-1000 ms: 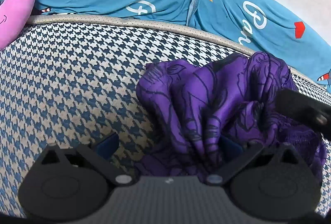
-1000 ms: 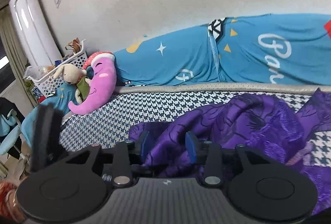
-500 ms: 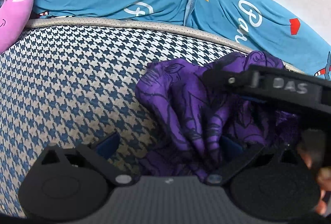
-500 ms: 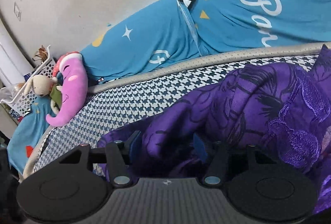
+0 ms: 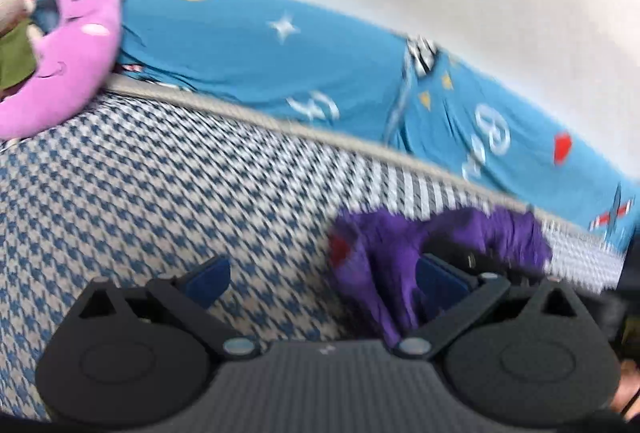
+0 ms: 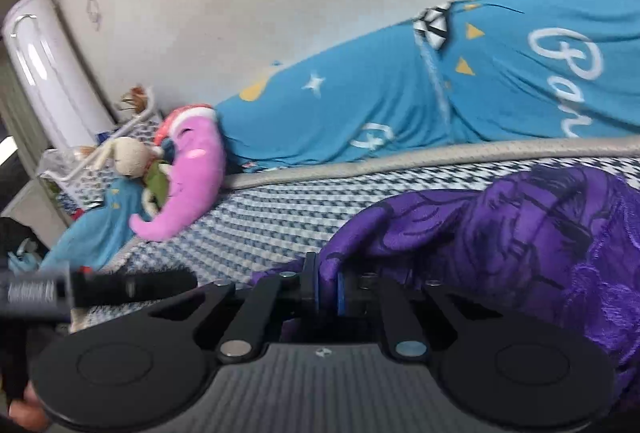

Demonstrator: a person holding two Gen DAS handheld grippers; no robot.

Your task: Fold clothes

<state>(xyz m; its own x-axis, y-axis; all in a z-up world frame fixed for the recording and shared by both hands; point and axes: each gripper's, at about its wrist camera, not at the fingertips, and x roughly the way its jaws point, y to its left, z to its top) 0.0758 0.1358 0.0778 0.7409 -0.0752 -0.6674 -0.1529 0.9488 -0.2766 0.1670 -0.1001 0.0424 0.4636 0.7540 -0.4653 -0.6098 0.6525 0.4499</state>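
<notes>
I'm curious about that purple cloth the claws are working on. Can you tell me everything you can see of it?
The purple garment is a crumpled, slightly shiny fabric with dark line drawings like flowers and a lacy embroidered part at its right. It lies bunched on the houndstooth-patterned surface, not yet folded. The right claw is shut on a pinch of it. The left claw is open, with a fold of the cloth running down against its right finger; that view is blurred.

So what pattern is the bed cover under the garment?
Blue-and-white houndstooth bed cover, clearest in the left wrist view.
</notes>
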